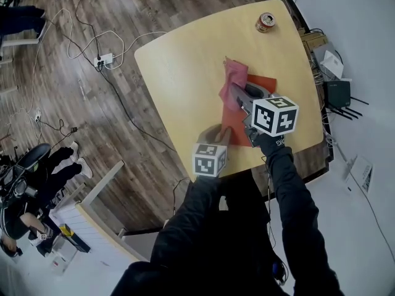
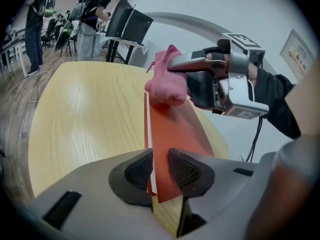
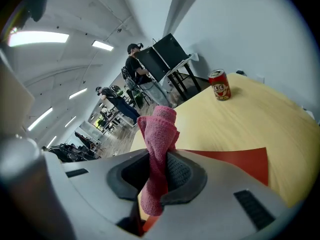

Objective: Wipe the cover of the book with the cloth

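Observation:
A thin red-covered book [image 1: 260,81] lies on the pale wooden table [image 1: 185,60], near its front right corner. My left gripper [image 2: 161,171] is shut on the book's [image 2: 172,129] near edge, with a pad on each side of the cover. My right gripper [image 3: 159,176] is shut on a pink cloth [image 3: 159,134], which bunches up above the jaws. In the head view the cloth [image 1: 231,79] rests on the far left part of the book, ahead of the right gripper [image 1: 238,95]. The left gripper [image 1: 221,135] sits just behind it at the table's front edge.
A red drink can [image 1: 266,22] stands at the table's far right corner, well beyond the book. A power strip [image 1: 103,59] and cables lie on the wood floor to the left. Boxes and a black device [image 1: 338,93] sit on the floor right of the table. People stand in the background.

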The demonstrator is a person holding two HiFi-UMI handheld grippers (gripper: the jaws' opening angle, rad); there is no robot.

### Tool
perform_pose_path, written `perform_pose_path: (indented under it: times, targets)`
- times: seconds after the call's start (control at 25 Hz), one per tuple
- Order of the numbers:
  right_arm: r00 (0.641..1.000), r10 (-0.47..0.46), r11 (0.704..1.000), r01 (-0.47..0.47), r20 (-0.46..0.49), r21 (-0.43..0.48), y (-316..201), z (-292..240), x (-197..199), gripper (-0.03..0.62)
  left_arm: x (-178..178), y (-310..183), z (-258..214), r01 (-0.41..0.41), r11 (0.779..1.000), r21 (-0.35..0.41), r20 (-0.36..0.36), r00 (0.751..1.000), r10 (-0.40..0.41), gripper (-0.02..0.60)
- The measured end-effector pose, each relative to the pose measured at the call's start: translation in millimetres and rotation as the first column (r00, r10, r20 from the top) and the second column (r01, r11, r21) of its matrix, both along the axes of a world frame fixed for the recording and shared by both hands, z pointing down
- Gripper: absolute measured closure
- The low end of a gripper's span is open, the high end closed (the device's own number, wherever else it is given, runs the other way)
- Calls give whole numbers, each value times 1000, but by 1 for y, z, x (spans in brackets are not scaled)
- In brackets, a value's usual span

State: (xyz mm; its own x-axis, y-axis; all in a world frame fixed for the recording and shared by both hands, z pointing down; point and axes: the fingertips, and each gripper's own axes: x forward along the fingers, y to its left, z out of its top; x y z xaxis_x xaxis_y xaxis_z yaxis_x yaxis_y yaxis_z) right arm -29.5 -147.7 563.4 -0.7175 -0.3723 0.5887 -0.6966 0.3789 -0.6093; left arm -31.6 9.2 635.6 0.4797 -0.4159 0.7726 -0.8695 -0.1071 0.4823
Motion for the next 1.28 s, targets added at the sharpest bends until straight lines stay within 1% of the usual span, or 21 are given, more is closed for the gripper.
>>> perform_pose_path:
  times: [0.08,0.16,0.32,0.48,0.72,1.28]
  targets:
    - [1000,0,1000,1,14,-23,-4,8,-6,520,0,0,1,3,1000,0,3,1000,-3,460]
    - [1000,7,999,-7,9,-49,-7,18,-7,520,0,0,2,4,1000,-2,6,1000,-4,460]
    - [999,16,997,-19,-39,-80,-7,33,-3,520,0,1,1,0,1000,-2,7,1000,0,460]
    - [994,25,995,-35,-111,-95,-7,45,9,520,-1,1,1,1,1000,-4,11,1000,-1,460]
    - [987,29,995,-44,-158,-88,-9,48,23,520,-2,1,1,2,1000,-2,12,1000,-2,460]
    - [976,77,992,-95,-202,-82,-10,50,68,519,-2,0,1,2,1000,-6,29,1000,-2,460]
